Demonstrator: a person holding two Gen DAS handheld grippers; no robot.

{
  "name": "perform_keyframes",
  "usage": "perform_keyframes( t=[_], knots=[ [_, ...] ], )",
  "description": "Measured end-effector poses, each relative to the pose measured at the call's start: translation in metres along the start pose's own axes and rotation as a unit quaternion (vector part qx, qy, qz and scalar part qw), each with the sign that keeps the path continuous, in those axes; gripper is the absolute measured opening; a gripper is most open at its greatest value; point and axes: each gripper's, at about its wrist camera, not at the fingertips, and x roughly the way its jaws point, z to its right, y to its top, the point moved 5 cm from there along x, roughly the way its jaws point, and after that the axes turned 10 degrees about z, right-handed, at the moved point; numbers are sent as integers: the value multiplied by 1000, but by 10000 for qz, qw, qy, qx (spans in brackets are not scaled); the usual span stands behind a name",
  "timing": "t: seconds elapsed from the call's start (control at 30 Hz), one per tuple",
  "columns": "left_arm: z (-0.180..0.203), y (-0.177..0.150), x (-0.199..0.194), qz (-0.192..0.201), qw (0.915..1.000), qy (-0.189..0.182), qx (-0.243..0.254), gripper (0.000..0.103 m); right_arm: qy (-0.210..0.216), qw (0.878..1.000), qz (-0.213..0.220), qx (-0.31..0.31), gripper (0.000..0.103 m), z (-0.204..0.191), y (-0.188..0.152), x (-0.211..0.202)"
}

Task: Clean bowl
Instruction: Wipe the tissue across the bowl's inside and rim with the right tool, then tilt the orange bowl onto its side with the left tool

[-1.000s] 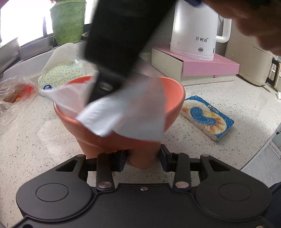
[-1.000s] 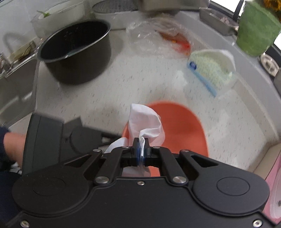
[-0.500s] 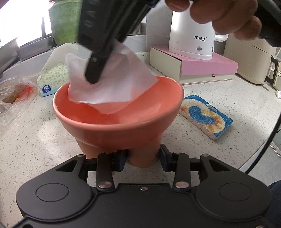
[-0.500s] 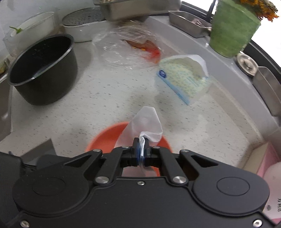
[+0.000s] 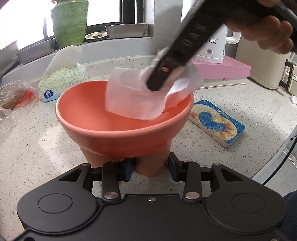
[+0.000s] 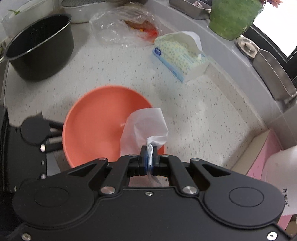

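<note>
An orange footed bowl (image 5: 89, 120) stands upright on the speckled counter; it also shows in the right wrist view (image 6: 96, 118). My left gripper (image 5: 150, 168) is shut on the bowl's foot (image 5: 150, 166), one pad on each side. My right gripper (image 6: 149, 155) is shut on a white tissue (image 6: 146, 126) and holds it over the bowl's right rim. In the left wrist view the right gripper (image 5: 157, 83) comes down from the upper right, and the tissue (image 5: 133, 98) hangs into the bowl's far right side.
A tissue pack (image 5: 63, 81) and a plastic bag (image 5: 16, 98) lie to the left. A sponge (image 5: 217, 124) lies to the right. A white kettle (image 5: 215, 50) stands on a pink box (image 5: 228, 70). A black pot (image 6: 39, 48) and a green vase (image 6: 232, 16) stand farther off.
My right gripper has carried the tissue from the bowl's left side across to its far right rim. The bowl and my left gripper have stayed in place.
</note>
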Motion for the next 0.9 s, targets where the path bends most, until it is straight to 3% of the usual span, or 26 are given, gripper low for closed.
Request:
perform_keyframes(
  t=[0.23, 0.5, 0.7, 0.8, 0.9],
  knots=[
    [1, 0, 0, -4, 10000, -7, -1, 38, 728, 9973, -7, 25, 4, -25, -7, -10],
    [2, 0, 0, -7, 10000, 9, -11, 38, 1065, 9936, 222, 290, 4, -38, 11, -15],
    [5, 3, -11, -4, 9999, 79, 137, 38, 843, 9944, 600, 228, 4, -47, 30, -10],
    [7, 5, -23, -1, 9995, 140, 281, 38, 582, 9948, 764, 341, 4, -37, 37, -8],
    [9, 8, -34, 3, 9989, 202, 425, 38, 43, 9945, 918, 503, 4, -13, 39, -11]
  ],
)
